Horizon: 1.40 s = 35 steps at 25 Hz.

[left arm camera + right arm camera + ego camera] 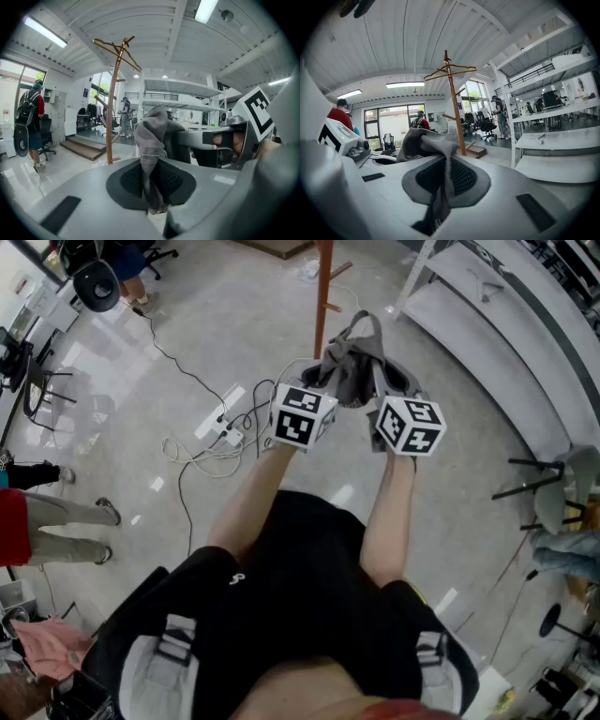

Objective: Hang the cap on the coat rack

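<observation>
A grey cap hangs stretched between my two grippers, held out in front of the person. My left gripper is shut on one side of it; the grey cloth is pinched between its jaws. My right gripper is shut on the other side, with a fold of the cap clamped between its jaws. The wooden coat rack stands just beyond the cap. Its pole and brass top hooks rise ahead in the left gripper view, and the coat rack also shows in the right gripper view.
White shelving runs along the right. A power strip and tangled cables lie on the floor to the left. People stand at the left edge and far off. A black stool is at right.
</observation>
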Each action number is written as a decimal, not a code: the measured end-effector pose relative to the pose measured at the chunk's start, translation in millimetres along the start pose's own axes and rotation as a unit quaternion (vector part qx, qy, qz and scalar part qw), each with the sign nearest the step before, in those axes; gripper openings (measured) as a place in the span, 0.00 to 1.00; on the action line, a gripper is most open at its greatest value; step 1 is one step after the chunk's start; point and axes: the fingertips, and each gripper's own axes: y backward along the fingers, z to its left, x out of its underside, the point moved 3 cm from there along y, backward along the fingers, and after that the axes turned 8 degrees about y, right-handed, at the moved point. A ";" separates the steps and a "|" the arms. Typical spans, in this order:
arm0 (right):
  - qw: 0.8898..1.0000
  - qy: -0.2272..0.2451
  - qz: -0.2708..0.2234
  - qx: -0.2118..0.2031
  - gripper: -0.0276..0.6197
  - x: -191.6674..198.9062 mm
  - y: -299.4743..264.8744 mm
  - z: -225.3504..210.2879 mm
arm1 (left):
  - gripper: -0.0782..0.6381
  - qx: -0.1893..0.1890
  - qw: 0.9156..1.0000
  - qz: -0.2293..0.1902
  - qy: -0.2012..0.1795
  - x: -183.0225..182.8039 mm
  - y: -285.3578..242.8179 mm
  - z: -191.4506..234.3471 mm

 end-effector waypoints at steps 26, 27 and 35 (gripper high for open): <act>0.990 -0.068 0.119 0.012 0.07 86.2 -97.8 -36.3 | 0.14 0.002 0.992 0.107 0.062 63.9 -85.4 64.8; 0.989 -0.072 0.126 0.015 0.07 92.1 -107.8 -44.6 | 0.14 0.002 0.991 0.114 0.063 66.9 -97.8 68.6; 0.987 -0.071 0.143 0.008 0.07 121.1 -188.3 -85.4 | 0.14 0.014 0.988 0.150 0.043 78.3 -175.1 120.1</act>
